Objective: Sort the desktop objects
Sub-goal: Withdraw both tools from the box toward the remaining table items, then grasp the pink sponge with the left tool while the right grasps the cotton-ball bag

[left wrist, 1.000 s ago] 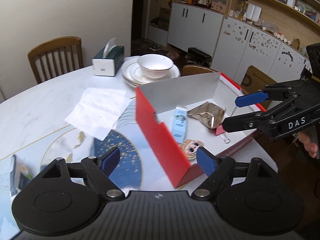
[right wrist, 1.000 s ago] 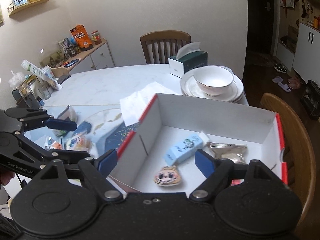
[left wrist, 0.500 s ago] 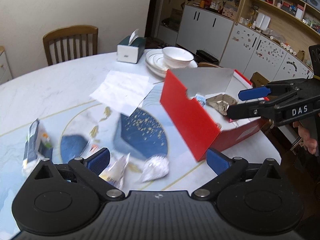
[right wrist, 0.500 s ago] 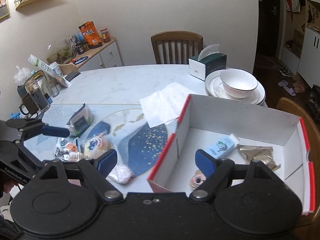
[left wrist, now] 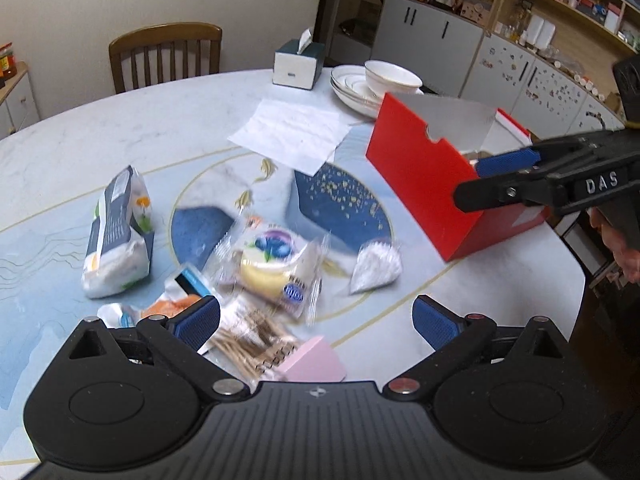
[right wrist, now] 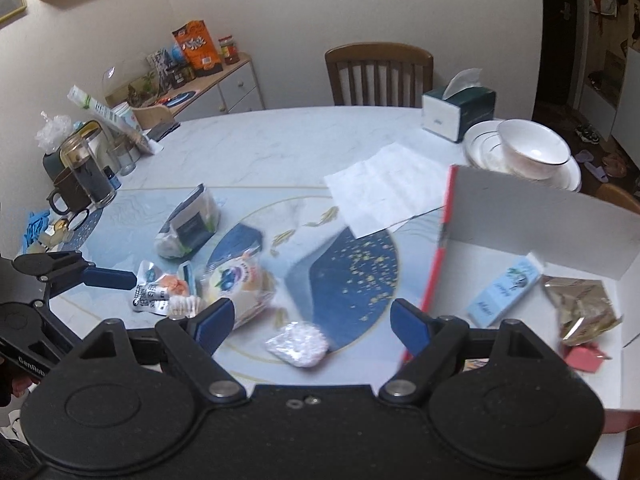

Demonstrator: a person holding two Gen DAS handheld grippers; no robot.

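Blue pads on our left gripper (left wrist: 316, 318) stand wide apart with nothing between them, above the loose snack packets (left wrist: 272, 264); our right gripper (right wrist: 310, 314) is likewise spread and empty over a small white packet (right wrist: 298, 344). We judge we are between picks: some items already lie in the red box (left wrist: 420, 184), just beside the pile. Next we must choose one packet, lower and close.

We're in a home dining room, it seems: a round marble desk (right wrist: 280, 148) with wooden chairs (right wrist: 378, 74), stacked plates and a bowl (right wrist: 532, 148), a tissue box (right wrist: 460, 110), white cabinets (left wrist: 432, 40) and cluttered shelves (left wrist: 560, 4), though they're blurry.
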